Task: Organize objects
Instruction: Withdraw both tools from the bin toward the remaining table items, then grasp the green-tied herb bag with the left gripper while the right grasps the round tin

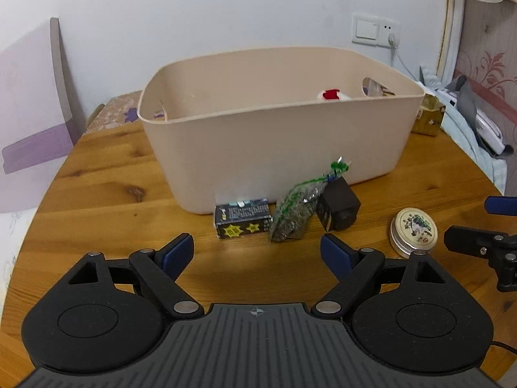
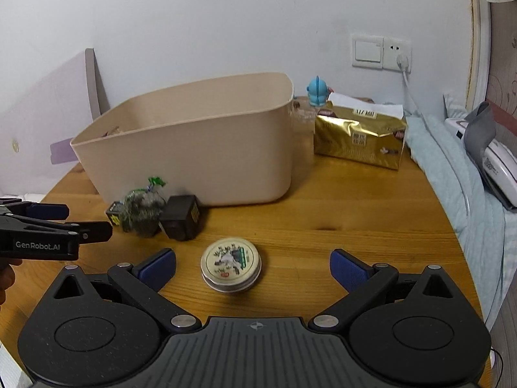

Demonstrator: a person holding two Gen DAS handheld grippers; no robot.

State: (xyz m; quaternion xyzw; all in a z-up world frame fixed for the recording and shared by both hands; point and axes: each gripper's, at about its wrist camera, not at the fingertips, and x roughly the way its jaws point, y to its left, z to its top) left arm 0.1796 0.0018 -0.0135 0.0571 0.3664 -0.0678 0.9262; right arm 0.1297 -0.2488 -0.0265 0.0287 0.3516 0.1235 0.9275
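Bin (image 1: 271,148), long axis crosswise

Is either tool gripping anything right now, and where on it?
Nothing is held. The left tool and right tool are both open; the round tin lies on the table untouched.

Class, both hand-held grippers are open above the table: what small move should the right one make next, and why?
Probably ease the right hand-held gripper forward around the round tin: it lies just ahead between the open fingers, outside the beige bin.
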